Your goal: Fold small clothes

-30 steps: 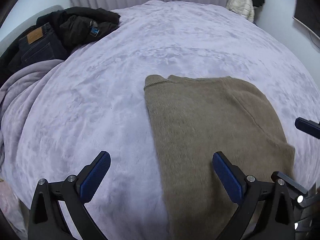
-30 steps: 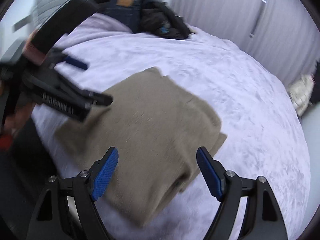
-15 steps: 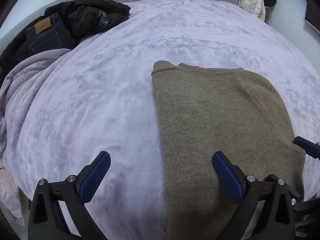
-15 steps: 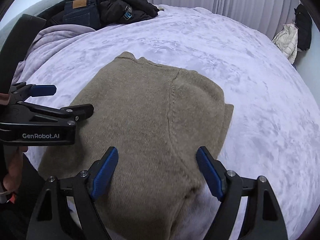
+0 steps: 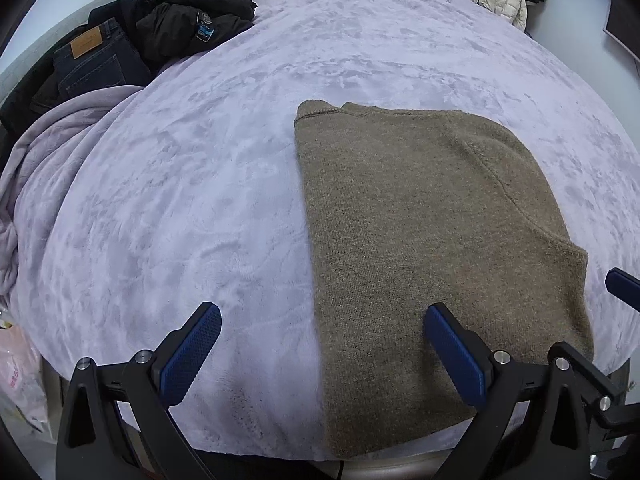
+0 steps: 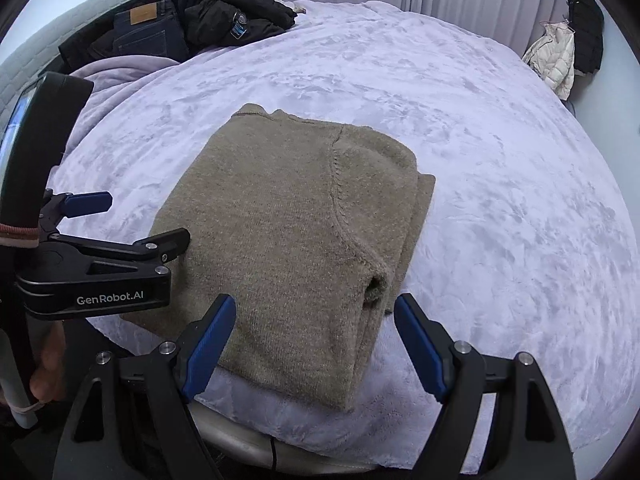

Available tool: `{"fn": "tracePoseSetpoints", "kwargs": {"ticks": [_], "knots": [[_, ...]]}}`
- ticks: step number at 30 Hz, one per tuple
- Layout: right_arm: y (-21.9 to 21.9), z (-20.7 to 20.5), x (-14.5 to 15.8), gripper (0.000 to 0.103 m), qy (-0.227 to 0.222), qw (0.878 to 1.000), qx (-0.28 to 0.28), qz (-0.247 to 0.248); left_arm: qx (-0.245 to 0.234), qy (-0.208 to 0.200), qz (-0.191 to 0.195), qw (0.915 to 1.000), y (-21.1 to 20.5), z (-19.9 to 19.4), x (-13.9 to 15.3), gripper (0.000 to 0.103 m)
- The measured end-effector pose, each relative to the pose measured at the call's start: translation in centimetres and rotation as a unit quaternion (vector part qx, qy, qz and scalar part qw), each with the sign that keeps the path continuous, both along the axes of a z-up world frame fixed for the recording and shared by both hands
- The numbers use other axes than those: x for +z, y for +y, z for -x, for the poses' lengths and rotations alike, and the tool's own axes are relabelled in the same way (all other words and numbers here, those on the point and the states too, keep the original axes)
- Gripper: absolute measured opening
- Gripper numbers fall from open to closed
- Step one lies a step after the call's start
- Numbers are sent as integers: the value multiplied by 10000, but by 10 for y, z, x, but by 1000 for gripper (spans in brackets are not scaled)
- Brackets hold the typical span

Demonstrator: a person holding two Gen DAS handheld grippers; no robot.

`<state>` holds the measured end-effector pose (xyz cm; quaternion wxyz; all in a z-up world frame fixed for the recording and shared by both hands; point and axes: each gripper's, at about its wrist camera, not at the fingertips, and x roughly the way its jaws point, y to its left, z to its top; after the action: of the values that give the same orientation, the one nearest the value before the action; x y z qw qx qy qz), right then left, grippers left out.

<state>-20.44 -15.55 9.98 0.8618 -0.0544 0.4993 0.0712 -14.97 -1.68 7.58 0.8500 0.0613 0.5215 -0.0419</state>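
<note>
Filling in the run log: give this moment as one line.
sweater: folded on blanket | left gripper: open, empty | right gripper: open, empty, over near edge

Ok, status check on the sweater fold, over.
Left gripper open, right gripper open, both empty. Sweater lies folded on the bed, untouched. Nothing in the way.

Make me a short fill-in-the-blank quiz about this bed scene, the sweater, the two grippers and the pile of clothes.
1. The folded sweater lying on the blanket is ____ in colour.
2. The jaws of both the left gripper and the right gripper stand ____, gripping nothing.
3. The gripper pads are coloured ____.
4. In the far corner, the black jacket lies beside a pair of dark ____.

Missing words: brown; open; blue; jeans
</note>
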Motion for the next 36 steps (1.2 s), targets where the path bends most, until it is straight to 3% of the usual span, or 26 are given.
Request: {"fn": "tracePoseSetpoints", "kwargs": {"ticks": [4,7,12,36], "knots": [[3,3,-4,84,62,9997,-32,251,127,-193,182,9996,0,5,4,102],[1,3,-9,84,140,9997,-77,201,7,-14,303,9995,-4,6,0,102],[-2,2,-14,84,199,9996,-136,169,191,69,-78,9998,-8,5,-8,102],[-14,-12,-19,84,349,9992,-200,7,208,115,-47,9997,-14,-6,-10,102]]}}
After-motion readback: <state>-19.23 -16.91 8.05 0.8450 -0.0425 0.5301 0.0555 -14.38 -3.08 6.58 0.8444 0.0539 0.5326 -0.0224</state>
